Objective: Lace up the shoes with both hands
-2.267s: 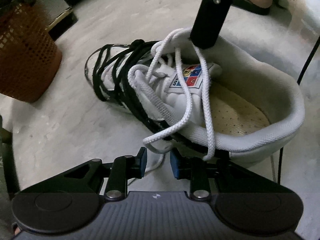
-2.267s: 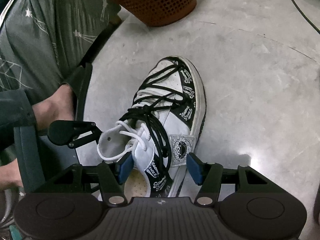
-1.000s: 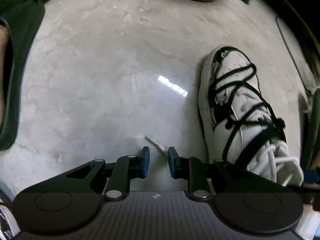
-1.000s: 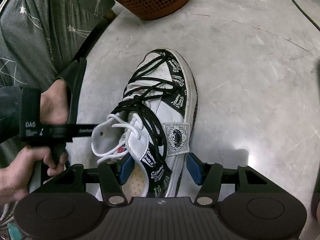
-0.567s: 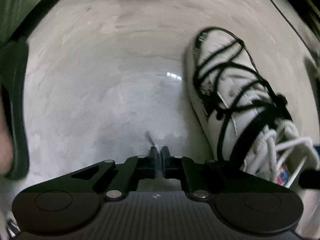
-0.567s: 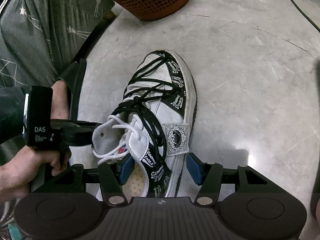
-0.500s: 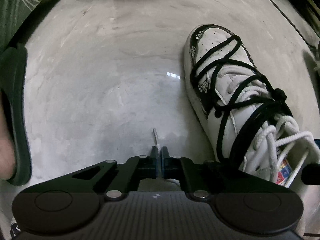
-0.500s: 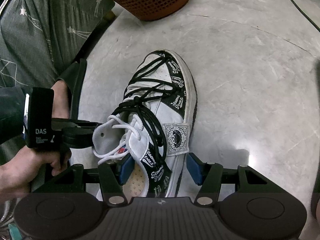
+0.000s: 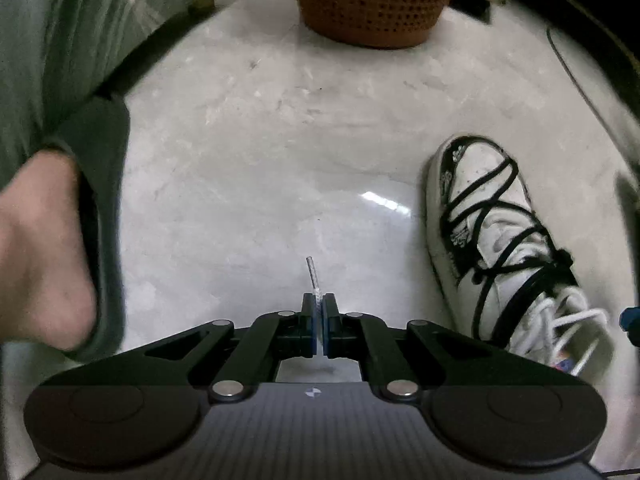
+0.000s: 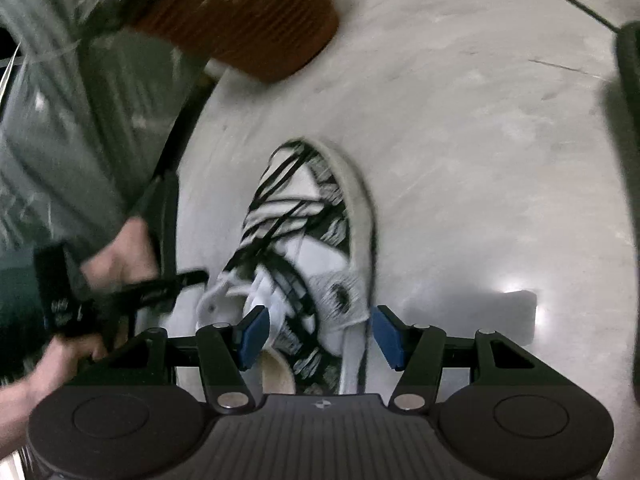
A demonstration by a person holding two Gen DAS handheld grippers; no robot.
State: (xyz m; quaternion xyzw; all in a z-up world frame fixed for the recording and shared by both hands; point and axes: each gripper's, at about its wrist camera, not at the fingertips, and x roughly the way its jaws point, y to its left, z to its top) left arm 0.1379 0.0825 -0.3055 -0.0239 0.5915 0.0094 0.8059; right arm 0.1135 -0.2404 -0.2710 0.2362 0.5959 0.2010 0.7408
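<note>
A white high-top shoe (image 9: 496, 240) with black lacing and white laces lies on the pale floor, at the right of the left wrist view. My left gripper (image 9: 319, 308) is shut on the white lace end (image 9: 312, 276), whose clear tip pokes up past the pads, well left of the shoe. In the blurred right wrist view the shoe (image 10: 316, 240) lies toe away from me. My right gripper (image 10: 320, 332) stands open, its blue pads either side of the shoe's ankle collar, not pressing on it. The left gripper (image 10: 188, 280) shows there at the shoe's left, held by a hand.
An orange woven basket (image 9: 372, 4) stands on the floor beyond the shoe. A person's grey-green trouser leg (image 9: 80, 40) and a foot in a dark slipper (image 9: 44, 248) fill the left side. A dark cable (image 9: 576, 84) runs along the floor at the far right.
My left gripper closed on the lace end and has lifted it off the floor. The right wrist view has swung and blurred, with the shoe shifted towards the picture's middle.
</note>
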